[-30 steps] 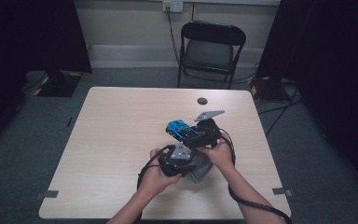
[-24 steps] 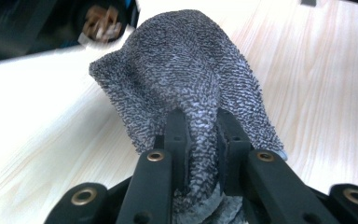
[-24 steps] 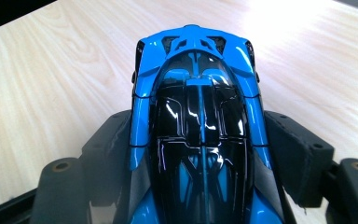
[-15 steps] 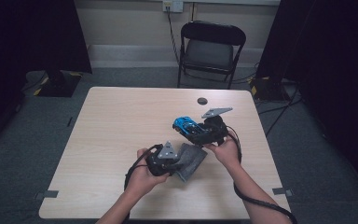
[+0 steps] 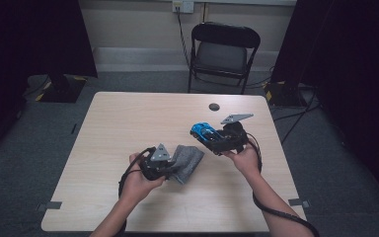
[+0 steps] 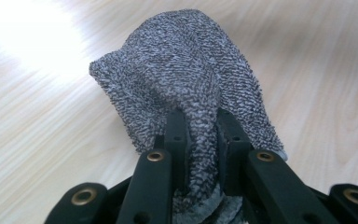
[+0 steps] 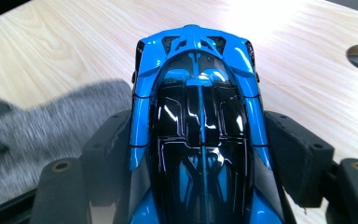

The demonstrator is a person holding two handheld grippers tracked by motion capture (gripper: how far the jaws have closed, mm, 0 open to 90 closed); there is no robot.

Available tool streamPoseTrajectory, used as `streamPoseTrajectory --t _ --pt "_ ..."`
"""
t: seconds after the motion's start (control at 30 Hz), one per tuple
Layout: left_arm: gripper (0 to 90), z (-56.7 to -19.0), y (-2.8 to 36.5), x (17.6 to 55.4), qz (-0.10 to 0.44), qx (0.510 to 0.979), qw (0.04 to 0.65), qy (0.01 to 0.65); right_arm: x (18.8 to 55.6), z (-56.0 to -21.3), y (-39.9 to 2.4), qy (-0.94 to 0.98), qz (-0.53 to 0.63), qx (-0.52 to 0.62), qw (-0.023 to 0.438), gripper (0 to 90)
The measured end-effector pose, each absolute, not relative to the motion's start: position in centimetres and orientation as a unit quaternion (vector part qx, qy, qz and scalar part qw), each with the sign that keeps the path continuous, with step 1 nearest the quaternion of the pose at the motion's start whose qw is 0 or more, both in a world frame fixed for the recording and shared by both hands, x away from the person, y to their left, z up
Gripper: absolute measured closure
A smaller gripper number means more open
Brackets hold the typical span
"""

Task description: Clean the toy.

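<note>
A: Two items, now parted. Left claw point(image 5: 173, 165) clenched on grey cloth point(image 5: 186, 161), drawn back toward the desk's point(image 5: 128, 118) near edge.

B: Right claw point(image 5: 208, 134) grasping blue toy car point(image 5: 203, 131), held apart above the desk. Wiping likely paused or finished.

Glossy blue toy car point(image 7: 198, 126), rumpled grey cloth point(image 6: 191, 93)

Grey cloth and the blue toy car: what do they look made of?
Grey cloth: looks like a knitted or terry textile, matte and heathered grey and white; the looped, nubbly weave shows, and it folds limply between the left gripper's fingers. Blue toy car: probably glossy painted plastic or die-cast metal, can't tell which; sharp highlights run across its blue body and black canopy.
</note>
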State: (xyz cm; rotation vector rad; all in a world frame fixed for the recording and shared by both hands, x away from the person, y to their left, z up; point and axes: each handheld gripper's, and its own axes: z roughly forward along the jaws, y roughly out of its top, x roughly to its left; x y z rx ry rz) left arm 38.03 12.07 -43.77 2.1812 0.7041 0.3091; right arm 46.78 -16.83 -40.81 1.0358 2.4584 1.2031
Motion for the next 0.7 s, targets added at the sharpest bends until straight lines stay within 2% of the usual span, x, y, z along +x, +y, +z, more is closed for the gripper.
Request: streamPoseTrajectory --t 0.7 --pt "77.4 -43.9 16.9 40.2 0.15 0.844 0.393 0.334 46.4 -42.6 -21.4 0.824 0.387 0.395 0.122 27.9"
